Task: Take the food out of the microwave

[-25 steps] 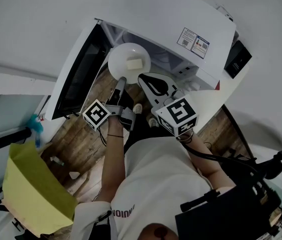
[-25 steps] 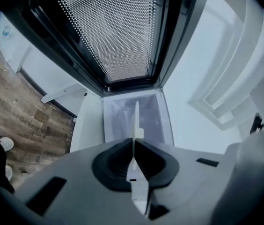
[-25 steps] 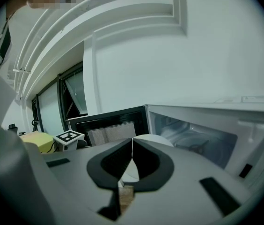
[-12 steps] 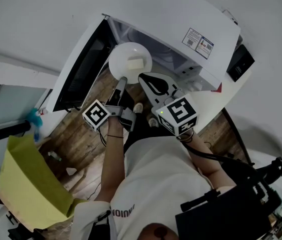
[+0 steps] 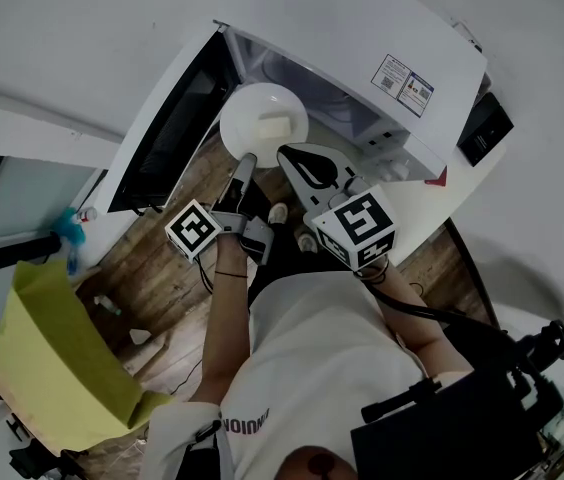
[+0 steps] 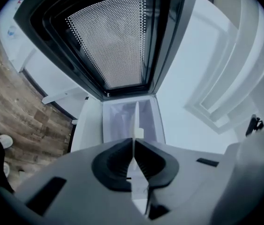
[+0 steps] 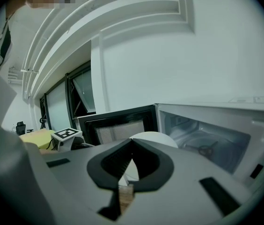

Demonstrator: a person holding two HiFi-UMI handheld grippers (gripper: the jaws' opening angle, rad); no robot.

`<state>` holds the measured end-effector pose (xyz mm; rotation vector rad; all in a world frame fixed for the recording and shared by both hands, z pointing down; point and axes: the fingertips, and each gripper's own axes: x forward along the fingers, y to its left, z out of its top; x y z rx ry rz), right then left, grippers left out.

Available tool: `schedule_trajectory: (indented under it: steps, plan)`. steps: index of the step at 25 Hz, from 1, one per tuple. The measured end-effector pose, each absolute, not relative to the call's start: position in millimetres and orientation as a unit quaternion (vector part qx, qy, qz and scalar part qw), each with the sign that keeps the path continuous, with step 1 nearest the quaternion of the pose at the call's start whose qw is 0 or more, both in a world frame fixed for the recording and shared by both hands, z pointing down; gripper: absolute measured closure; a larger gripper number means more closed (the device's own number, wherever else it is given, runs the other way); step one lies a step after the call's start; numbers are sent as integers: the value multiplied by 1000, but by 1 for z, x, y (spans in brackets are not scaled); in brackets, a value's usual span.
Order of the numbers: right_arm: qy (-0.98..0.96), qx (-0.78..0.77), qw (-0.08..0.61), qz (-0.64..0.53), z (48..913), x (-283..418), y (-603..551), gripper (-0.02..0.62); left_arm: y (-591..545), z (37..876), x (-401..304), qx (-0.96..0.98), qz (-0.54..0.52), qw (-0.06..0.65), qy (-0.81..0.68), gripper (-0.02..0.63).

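So the food (image 5: 273, 126) is a small pale squarish block sitting a bit off-centre on a round white plate (image 5: 252, 118), and the plate looks about flat, right at the mouth of the microwave (image 5: 362, 68) rather than deep inside. The left gripper (image 5: 248, 158) has its jaws pinched on the plate's near rim, so in that gripper's own view the plate is just a thin white edge with the block a little bump on it. The microwave is a white box with its dark-windowed door (image 5: 167, 133) swung wide open to the left.
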<state>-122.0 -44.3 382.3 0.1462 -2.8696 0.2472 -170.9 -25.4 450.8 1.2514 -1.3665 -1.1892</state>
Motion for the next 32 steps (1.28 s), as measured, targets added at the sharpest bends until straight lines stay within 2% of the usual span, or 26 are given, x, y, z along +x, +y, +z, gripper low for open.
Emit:
schedule_trajectory:
  steps: [32]
  plan:
    - [-986, 37, 146, 72, 386, -124, -34, 575, -13, 448, -169, 493, -502, 452, -548, 580]
